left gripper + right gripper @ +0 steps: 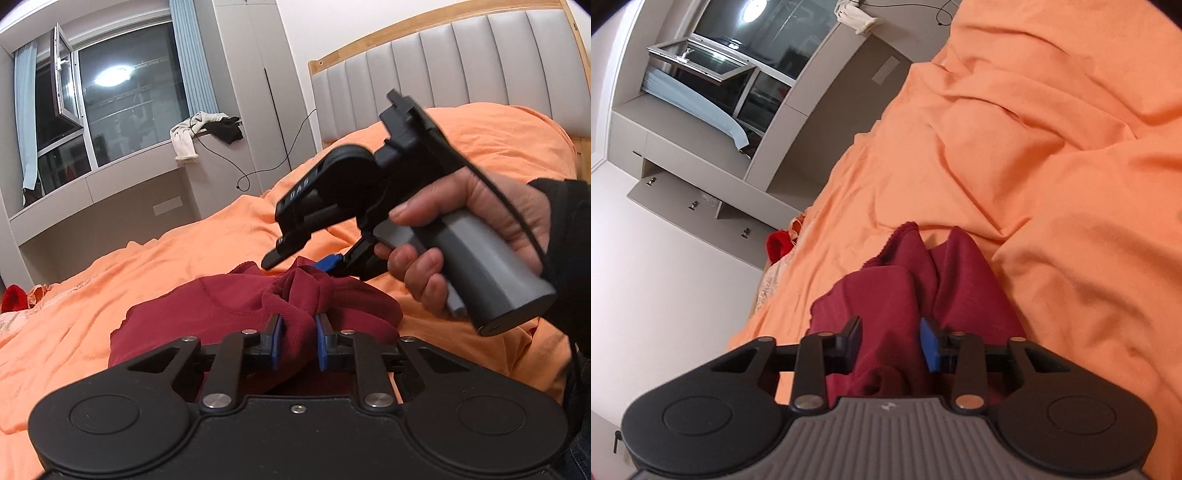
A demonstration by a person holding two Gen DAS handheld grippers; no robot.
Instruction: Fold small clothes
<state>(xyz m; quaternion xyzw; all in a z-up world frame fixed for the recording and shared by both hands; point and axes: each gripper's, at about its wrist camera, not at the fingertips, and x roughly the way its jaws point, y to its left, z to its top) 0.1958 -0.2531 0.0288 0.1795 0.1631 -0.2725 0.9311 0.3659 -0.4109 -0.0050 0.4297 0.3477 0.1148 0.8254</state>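
A dark red small garment lies bunched on the orange bedsheet. My left gripper is shut on a raised fold of the garment, which fills the gap between its blue pads. My right gripper is also closed on the garment, with cloth bunched between its fingers. In the left wrist view the right gripper is held in a hand above the garment's far edge, its tips in the cloth.
The orange sheet covers the bed in rumpled folds. A padded grey headboard stands behind. A bright red item lies at the bed's far edge. A window ledge with a white and a black garment is beyond.
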